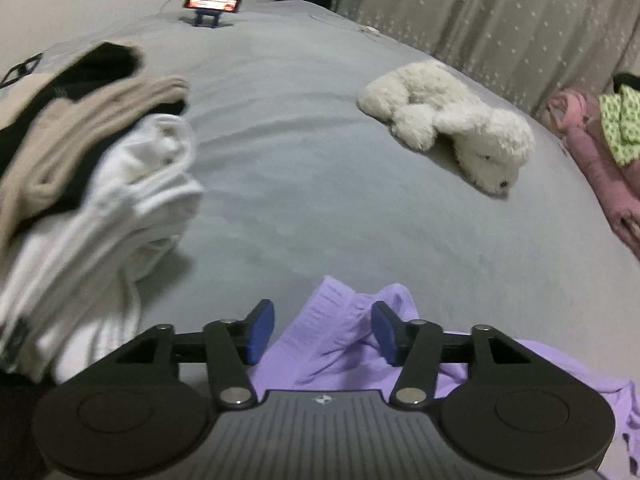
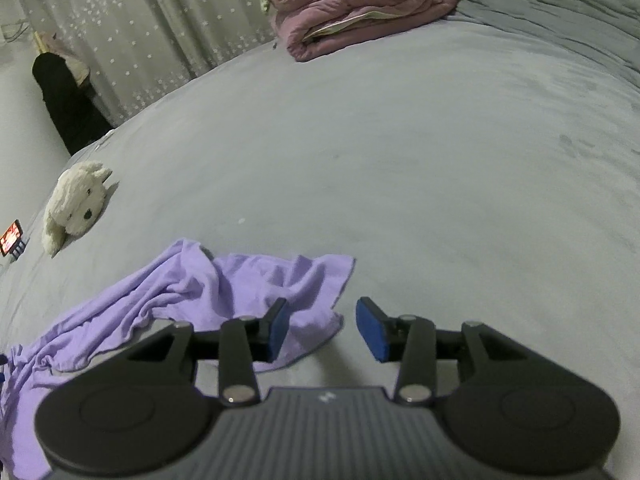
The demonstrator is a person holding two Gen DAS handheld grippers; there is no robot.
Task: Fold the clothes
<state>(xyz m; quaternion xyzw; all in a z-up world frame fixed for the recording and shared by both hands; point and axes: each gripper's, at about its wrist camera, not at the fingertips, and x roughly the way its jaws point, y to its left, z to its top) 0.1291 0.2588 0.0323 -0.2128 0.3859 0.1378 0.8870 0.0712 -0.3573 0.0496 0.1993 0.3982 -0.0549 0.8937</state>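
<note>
Left wrist view. The left gripper (image 1: 323,330) stands with its jaws apart above a rumpled lilac garment (image 1: 340,344); a ridge of the cloth rises between the blue pads (image 1: 262,330), which do not press on it. A heap of unfolded clothes (image 1: 100,184), white, beige and black, lies to the left on the grey bed (image 1: 300,168). Farther off are a white plush dog (image 1: 452,128), a lit phone on a stand (image 1: 214,0) and a pink quilt (image 1: 592,140). No writing is legible; the screen is a blur.

Right wrist view. The right gripper (image 2: 322,330) is likewise parted and empty, its left pad over the garment's near corner (image 2: 312,332), its right pad over bare sheet. The garment lies crumpled, unfolded. Judged from this, folding has hardly begun: it must be spread first, and the heap remains. A small emblem on the gripper body is unreadable.
</note>
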